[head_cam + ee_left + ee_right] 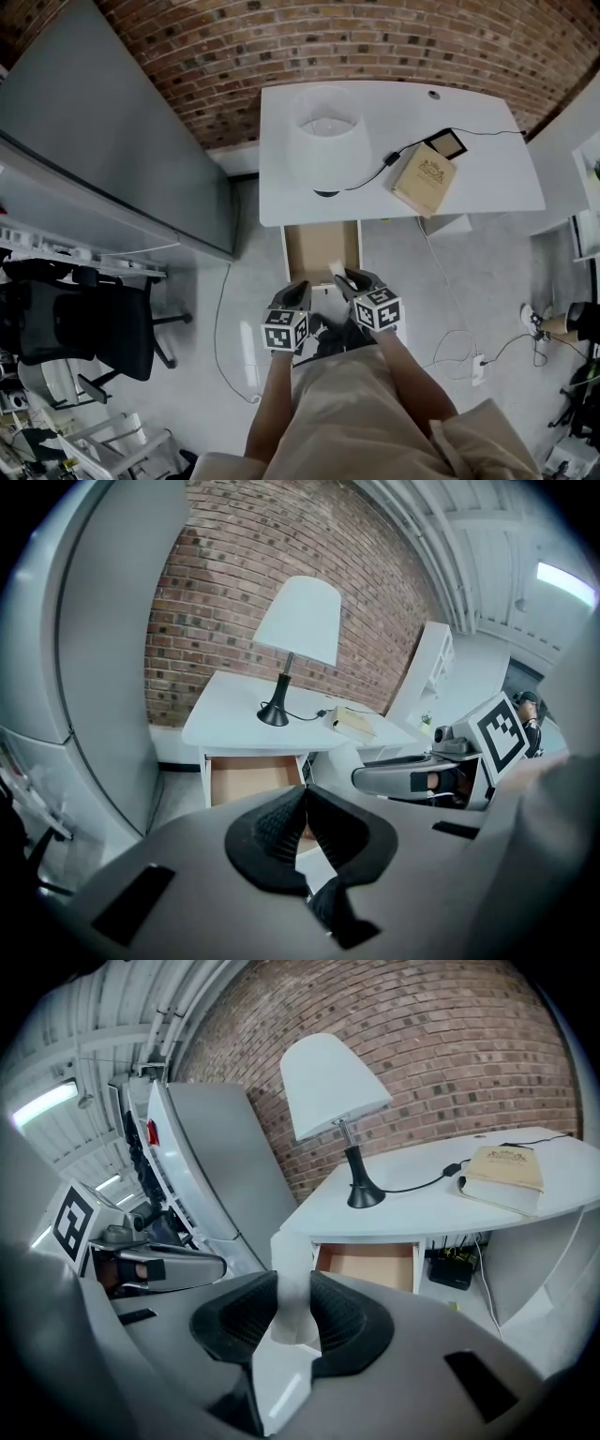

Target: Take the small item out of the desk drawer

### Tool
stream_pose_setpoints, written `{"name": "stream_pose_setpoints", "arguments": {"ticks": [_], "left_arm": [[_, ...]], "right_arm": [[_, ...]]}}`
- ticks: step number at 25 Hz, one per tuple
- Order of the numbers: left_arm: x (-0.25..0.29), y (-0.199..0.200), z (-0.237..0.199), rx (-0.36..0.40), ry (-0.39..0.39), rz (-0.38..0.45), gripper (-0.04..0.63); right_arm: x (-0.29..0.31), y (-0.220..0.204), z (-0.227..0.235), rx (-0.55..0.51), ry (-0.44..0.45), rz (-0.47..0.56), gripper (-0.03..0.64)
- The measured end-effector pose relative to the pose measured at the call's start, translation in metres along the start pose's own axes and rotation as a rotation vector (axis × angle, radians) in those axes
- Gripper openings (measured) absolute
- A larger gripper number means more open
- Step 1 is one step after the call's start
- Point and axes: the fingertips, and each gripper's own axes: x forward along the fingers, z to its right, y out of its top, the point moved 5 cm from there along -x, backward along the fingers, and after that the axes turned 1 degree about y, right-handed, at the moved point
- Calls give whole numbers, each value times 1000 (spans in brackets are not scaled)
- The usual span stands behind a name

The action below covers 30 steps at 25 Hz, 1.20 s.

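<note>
The white desk (pixel 487 178) has its drawer (pixel 322 246) pulled out, and the drawer's tan bottom (pixel 370 1265) shows bare. My right gripper (pixel 292 1314) is shut on a small white item (pixel 292 1283) that stands upright between the black pads, held in front of the drawer. In the head view that gripper (pixel 354 281) hovers at the drawer's front right corner. My left gripper (pixel 298 293) hangs beside it at the front left. Its pads (pixel 281 822) meet with nothing between them, and the drawer (pixel 251 778) lies just beyond.
On the desk stand a white-shaded lamp (pixel 328 141), a tan book (pixel 424 178) and a black device (pixel 446 143) with a cable. A grey panel (pixel 112 141) stands left, with a black office chair (pixel 84 319) near it. Cables and a power strip (pixel 478 367) lie on the floor.
</note>
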Motion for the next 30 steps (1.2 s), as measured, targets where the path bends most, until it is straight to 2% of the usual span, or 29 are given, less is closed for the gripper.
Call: {"name": "stream_pose_setpoints", "arguments": {"ticks": [17,30], "left_arm": [[-11,-9,-3,0,12,-10,17],[-9,-7,2,23,5,-3,17]], "right_arm": [[1,-7,-7,-18,9,-5,133],[-6,-11,0,-22,-34,13,133]]}}
